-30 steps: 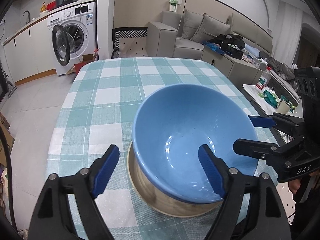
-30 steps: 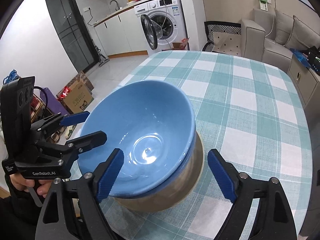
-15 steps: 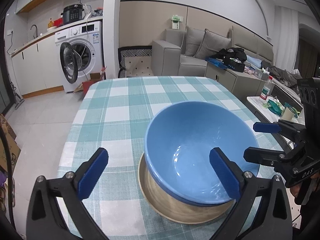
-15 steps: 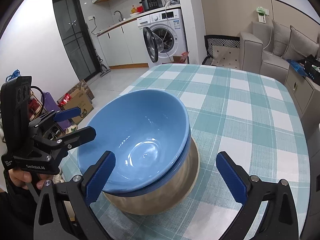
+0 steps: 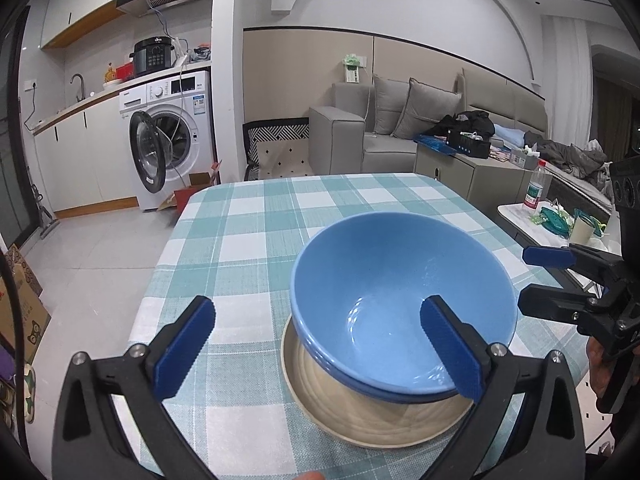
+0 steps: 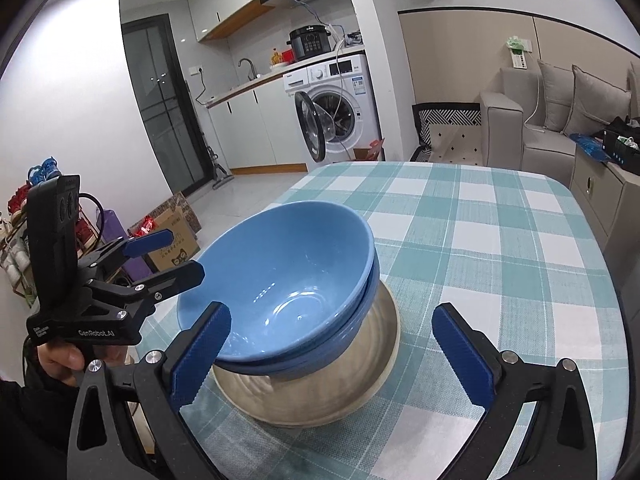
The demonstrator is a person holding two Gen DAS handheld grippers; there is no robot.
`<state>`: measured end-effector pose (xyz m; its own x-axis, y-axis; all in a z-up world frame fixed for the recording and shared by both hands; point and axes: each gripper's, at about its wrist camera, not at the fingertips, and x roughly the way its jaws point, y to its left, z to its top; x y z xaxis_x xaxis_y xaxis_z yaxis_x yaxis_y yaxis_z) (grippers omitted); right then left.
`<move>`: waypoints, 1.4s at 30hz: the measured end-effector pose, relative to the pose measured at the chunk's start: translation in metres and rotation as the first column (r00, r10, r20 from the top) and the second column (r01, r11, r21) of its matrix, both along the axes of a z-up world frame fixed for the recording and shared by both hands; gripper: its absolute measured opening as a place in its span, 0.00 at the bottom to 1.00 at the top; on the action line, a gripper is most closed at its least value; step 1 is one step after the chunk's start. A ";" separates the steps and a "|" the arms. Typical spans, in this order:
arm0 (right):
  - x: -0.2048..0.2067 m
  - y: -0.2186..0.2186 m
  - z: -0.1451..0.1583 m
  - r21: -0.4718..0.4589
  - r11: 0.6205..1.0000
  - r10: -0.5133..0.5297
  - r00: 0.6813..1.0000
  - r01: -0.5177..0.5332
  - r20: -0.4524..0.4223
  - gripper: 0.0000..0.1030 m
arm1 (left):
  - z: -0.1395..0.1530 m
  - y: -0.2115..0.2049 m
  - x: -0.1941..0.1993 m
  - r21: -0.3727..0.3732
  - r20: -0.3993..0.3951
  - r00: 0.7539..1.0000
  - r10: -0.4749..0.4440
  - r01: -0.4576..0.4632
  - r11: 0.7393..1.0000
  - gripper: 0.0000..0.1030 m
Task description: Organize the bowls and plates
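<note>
Two blue bowls point(image 5: 400, 300) sit nested, tilted, in a beige plate point(image 5: 360, 416) on the checked table. The stack also shows in the right wrist view, bowls point(image 6: 280, 280) over plate point(image 6: 360, 380). My left gripper point(image 5: 324, 352) is open and empty, raised just in front of the stack. My right gripper point(image 6: 336, 356) is open and empty, its jaws on either side of the stack's near side without touching. Each gripper shows in the other's view, the right one point(image 5: 560, 280) and the left one point(image 6: 160, 256).
The teal checked tablecloth point(image 5: 280, 216) covers the table, with its edges close on the left and far side. Beyond stand a washing machine point(image 5: 168, 140) with its door open, a sofa point(image 5: 384, 132) and a low side table point(image 5: 560, 216) with a bottle.
Both grippers have drawn back and risen away from the bowl stack, jaws staying open. The stack has not moved.
</note>
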<state>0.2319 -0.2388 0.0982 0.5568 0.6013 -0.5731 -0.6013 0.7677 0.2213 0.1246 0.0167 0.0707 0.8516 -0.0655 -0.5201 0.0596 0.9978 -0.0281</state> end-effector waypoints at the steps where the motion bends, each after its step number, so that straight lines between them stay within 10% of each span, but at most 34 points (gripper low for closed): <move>1: -0.002 -0.001 0.000 -0.002 1.000 -0.002 1.000 0.002 0.007 0.99 | 0.000 0.000 -0.003 0.001 0.010 1.000 -0.001 0.001 1.000 1.00; 42: -0.080 -0.045 -0.029 0.093 0.993 -0.084 0.976 0.067 0.203 1.00 | -0.027 -0.005 -0.068 0.034 0.140 0.988 0.072 -0.077 0.996 1.00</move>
